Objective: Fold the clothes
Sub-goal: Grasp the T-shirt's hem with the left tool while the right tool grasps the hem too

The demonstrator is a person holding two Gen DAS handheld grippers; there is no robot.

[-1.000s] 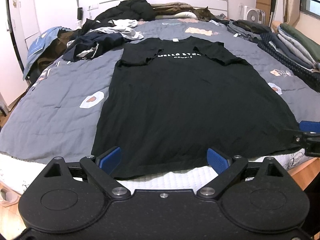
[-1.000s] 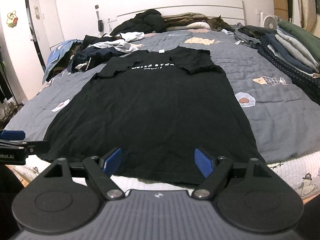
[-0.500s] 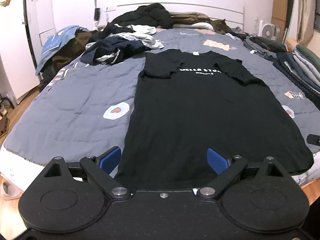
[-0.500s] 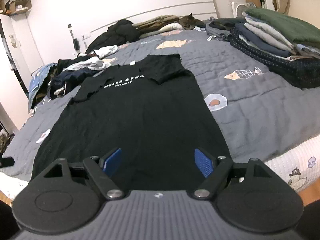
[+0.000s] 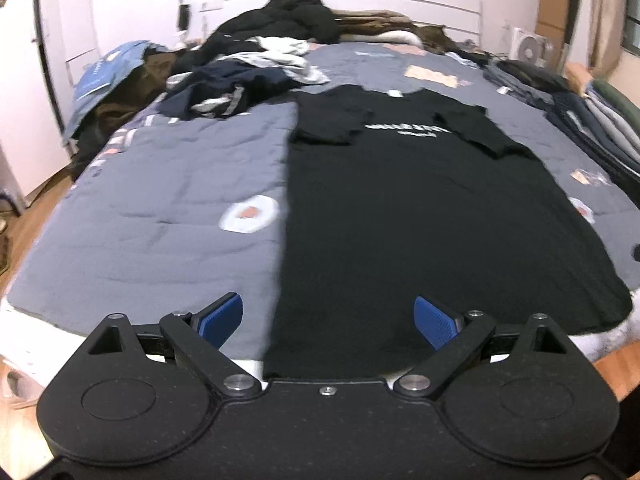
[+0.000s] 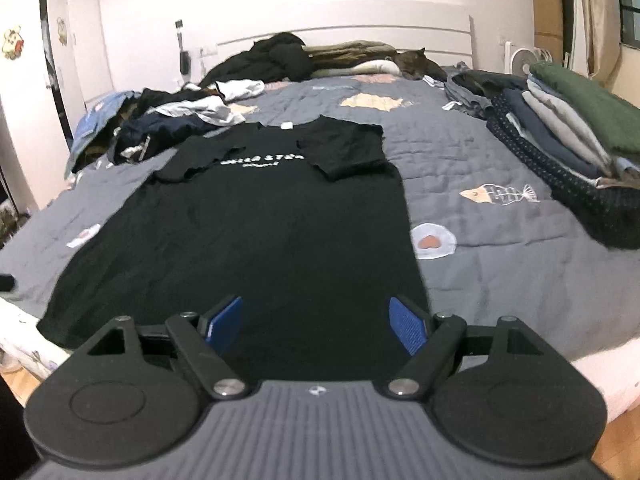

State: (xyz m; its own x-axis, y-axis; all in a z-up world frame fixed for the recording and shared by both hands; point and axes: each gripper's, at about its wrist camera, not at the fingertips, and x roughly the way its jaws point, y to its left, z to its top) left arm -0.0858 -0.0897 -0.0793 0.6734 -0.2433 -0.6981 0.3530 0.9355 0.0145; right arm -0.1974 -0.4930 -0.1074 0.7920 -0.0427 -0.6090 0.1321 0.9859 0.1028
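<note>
A black T-shirt (image 5: 404,208) (image 6: 264,232) with white chest lettering lies flat on the grey quilt, both sleeves folded inward, its hem at the near bed edge. My left gripper (image 5: 328,322) hovers open above the hem's left corner, blue pads wide apart, nothing between them. In the right wrist view my right gripper (image 6: 316,324) is open over the hem's right part, also holding nothing.
A heap of unfolded clothes (image 5: 248,80) (image 6: 176,120) sits at the far left of the bed (image 5: 160,200). A stack of folded clothes (image 6: 568,136) lies along the right side. A cat (image 6: 420,62) rests near the headboard. Wooden floor (image 5: 24,216) shows at left.
The left gripper has shifted left, so the shirt's left edge now sits between its pads. The right gripper has shifted right toward the hem's right side. Both stay open.
</note>
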